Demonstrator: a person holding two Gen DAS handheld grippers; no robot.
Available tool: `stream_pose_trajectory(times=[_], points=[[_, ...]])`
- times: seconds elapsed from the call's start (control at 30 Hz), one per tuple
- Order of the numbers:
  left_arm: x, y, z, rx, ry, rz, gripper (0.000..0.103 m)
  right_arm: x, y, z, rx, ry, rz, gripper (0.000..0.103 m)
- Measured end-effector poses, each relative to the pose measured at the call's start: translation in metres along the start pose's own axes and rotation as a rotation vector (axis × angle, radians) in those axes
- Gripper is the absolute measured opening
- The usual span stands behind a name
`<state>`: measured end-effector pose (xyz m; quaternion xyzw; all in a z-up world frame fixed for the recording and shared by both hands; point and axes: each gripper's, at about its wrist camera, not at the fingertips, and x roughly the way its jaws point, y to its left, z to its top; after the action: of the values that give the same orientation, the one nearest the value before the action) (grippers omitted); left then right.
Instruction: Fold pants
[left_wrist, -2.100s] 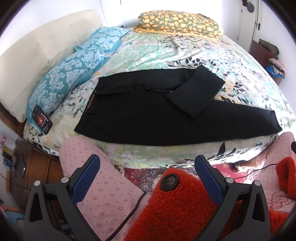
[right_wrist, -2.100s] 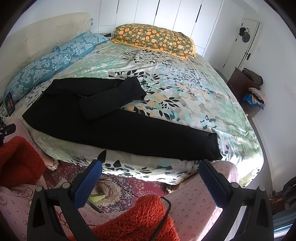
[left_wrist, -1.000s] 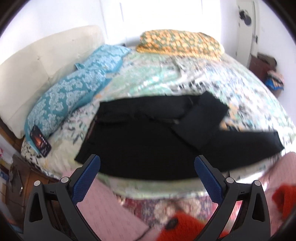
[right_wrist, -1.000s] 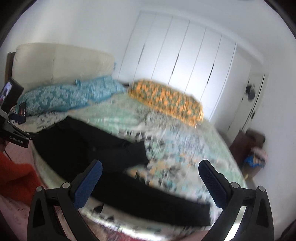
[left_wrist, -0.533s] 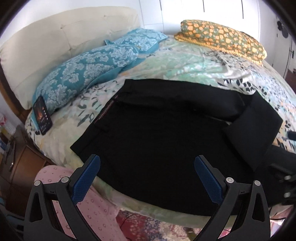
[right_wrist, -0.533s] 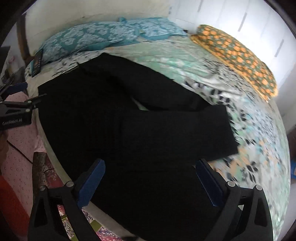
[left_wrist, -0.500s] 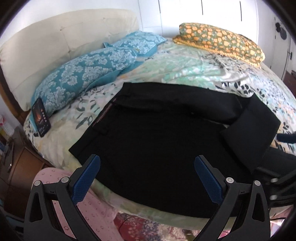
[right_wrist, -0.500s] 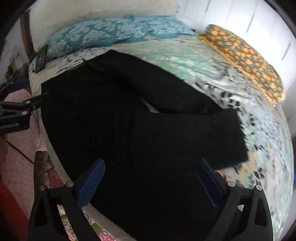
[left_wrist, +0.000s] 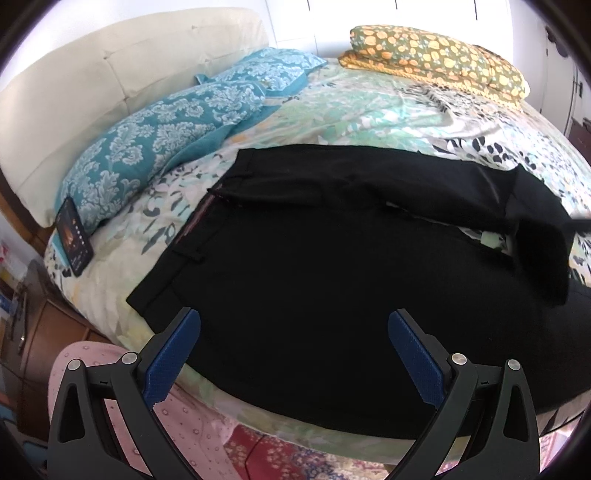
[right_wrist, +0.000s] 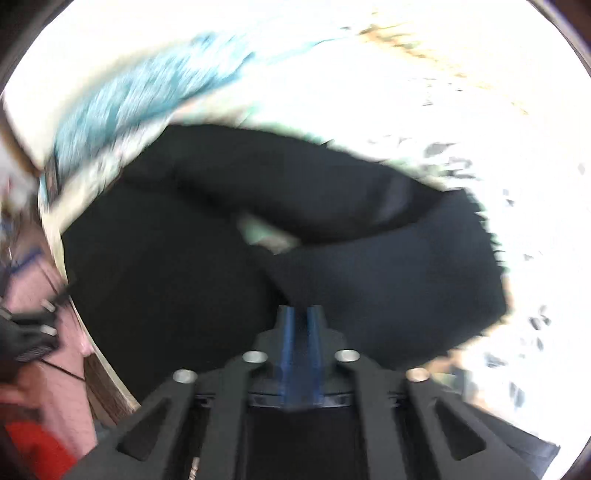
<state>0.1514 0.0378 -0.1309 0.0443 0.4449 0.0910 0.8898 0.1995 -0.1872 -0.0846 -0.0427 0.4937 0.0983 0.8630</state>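
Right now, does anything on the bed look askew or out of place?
Yes. The black pants are not flat: the far leg's lower end is doubled back crookedly across the near leg. A dark phone leans against the teal patterned pillow.

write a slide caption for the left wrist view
Open left gripper hovers over black pants spread on a floral bed, one leg folded back.
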Motion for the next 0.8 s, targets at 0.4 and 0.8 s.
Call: stream_pose_trajectory(times=[0.4, 0.8], points=[[0.01, -0.028, 0.002, 0.077, 0.009, 0.03, 0.102, -0.021, -0.179, -0.022, 0.2, -0.005, -0.304, 0.064], [0.019, -0.02, -0.002, 0.051, 0.062, 0.042, 0.102, 0.133, 0.113, -0.042, -0.282, 0.051, -0.012, 0.045]])
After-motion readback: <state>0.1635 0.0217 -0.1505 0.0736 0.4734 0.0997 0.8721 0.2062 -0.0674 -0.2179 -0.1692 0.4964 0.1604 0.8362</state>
